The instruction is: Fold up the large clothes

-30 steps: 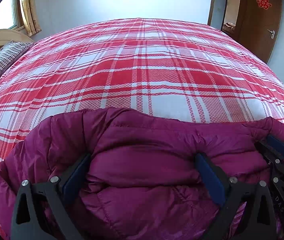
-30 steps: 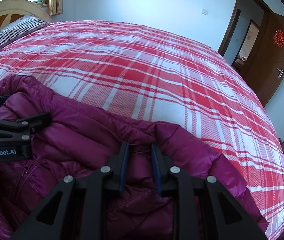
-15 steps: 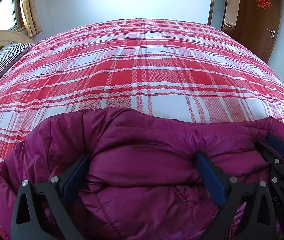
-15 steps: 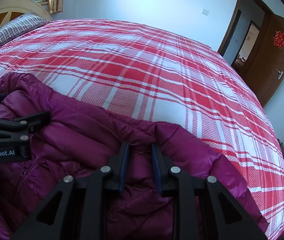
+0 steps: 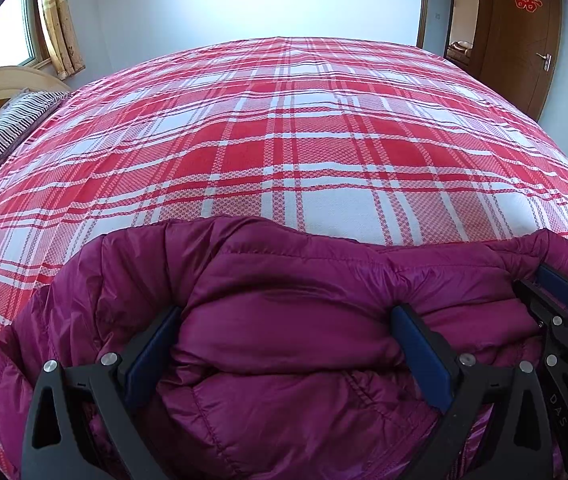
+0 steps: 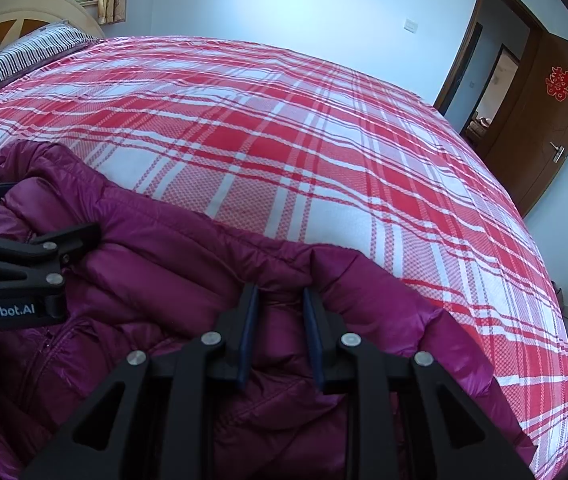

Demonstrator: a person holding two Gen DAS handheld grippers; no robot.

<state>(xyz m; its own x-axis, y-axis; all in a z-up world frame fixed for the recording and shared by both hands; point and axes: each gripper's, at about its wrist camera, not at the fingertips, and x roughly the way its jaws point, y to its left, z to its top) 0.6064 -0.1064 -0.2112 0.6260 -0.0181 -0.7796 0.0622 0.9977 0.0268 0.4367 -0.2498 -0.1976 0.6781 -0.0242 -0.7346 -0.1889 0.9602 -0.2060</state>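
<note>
Magenta down jacket (image 5: 284,360) on plaid bedspread (image 5: 284,152): soft, light, slippery shell.
Right gripper (image 6: 280,300) clamped on folded edge; left gripper (image 5: 284,320) spread wide, straddling a puffy fold; grip seams, not smooth panels.

Jacket (image 5: 284,320) was deep magenta-purple, bedspread (image 5: 284,140) red and white plaid, pillow (image 5: 8,128) upper left black-and-white striped, door (image 6: 543,120) brown.

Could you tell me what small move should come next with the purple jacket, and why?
Probably close the left gripper on the padded fold: its jaws stand wide around the puffy purple quilted jacket, while the right gripper already pinches the edge.
</note>
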